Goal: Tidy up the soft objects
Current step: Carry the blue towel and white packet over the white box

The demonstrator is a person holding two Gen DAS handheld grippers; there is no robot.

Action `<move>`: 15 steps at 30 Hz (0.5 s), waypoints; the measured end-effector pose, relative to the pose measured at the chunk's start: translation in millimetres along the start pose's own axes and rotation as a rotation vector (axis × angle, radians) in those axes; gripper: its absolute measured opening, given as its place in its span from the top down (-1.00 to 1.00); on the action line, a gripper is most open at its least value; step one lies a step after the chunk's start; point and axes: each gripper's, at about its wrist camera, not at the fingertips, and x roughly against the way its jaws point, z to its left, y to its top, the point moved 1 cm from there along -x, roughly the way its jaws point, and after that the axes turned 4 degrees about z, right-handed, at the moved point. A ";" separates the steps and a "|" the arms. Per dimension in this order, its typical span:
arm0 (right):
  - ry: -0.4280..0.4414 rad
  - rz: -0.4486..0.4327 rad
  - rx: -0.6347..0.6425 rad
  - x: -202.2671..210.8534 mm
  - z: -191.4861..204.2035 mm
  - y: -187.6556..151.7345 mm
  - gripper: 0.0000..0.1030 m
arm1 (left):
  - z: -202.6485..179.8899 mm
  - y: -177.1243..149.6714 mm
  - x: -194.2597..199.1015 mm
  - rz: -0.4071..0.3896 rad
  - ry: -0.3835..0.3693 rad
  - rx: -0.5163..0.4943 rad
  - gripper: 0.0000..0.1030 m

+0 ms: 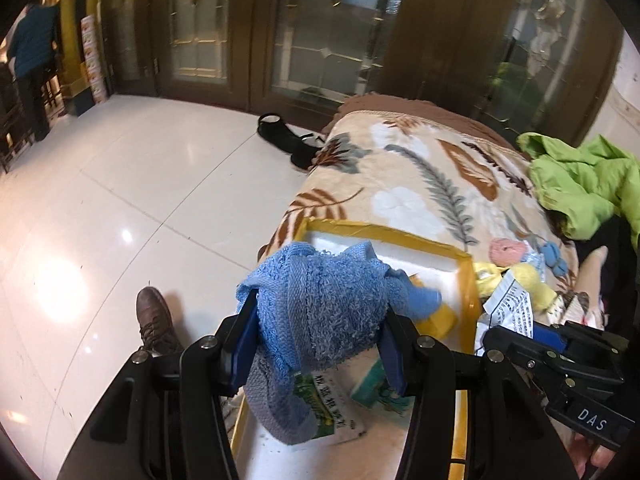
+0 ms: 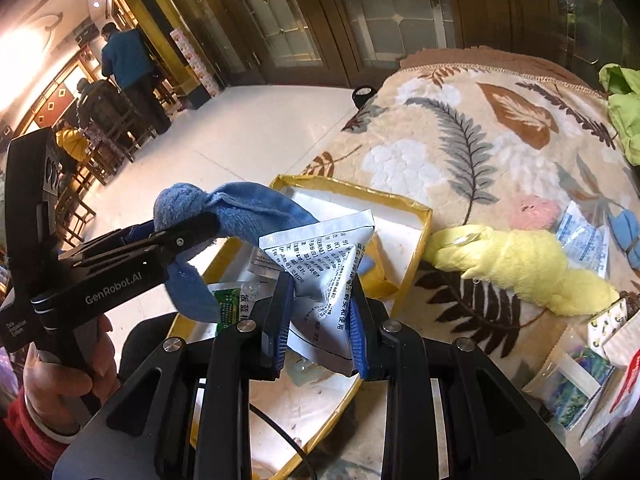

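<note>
My left gripper [image 1: 316, 312] is shut on a bunched blue towel [image 1: 320, 304], held over a white box with a yellow-taped rim [image 1: 466, 276]. The same blue towel [image 2: 240, 216] shows at the left of the right wrist view, clamped in the left gripper [image 2: 184, 232]. My right gripper [image 2: 320, 300] is shut on a crumpled white printed packet [image 2: 332, 272], also above the box [image 2: 424, 232]. Inside the box lie a green-and-white packet [image 1: 320, 404] and a yellow item [image 1: 438, 320]. A yellow plush cloth [image 2: 520, 264] lies on the floral blanket [image 2: 460, 132].
The blanket covers a raised surface beside a glossy white tiled floor [image 1: 120, 200]. A green jacket [image 1: 580, 180] lies at the right. Pink and blue soft items [image 1: 508, 250] and packets [image 2: 580, 380] sit nearby. A brown shoe [image 1: 154, 320] and black footwear [image 1: 288, 136] are on the floor. People [image 2: 128, 68] stand far left.
</note>
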 end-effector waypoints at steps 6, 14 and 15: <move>-0.006 0.052 -0.006 -23.1 1.0 -3.2 0.51 | -3.7 -9.8 -19.8 0.046 0.012 -0.003 -0.02; -0.028 0.094 -0.004 -45.5 3.8 -8.1 0.51 | -8.2 -17.7 -37.4 0.086 0.022 -0.010 -0.03; -0.030 0.097 -0.006 -47.4 3.5 -8.3 0.51 | -8.3 -18.7 -39.9 0.092 0.026 -0.010 -0.03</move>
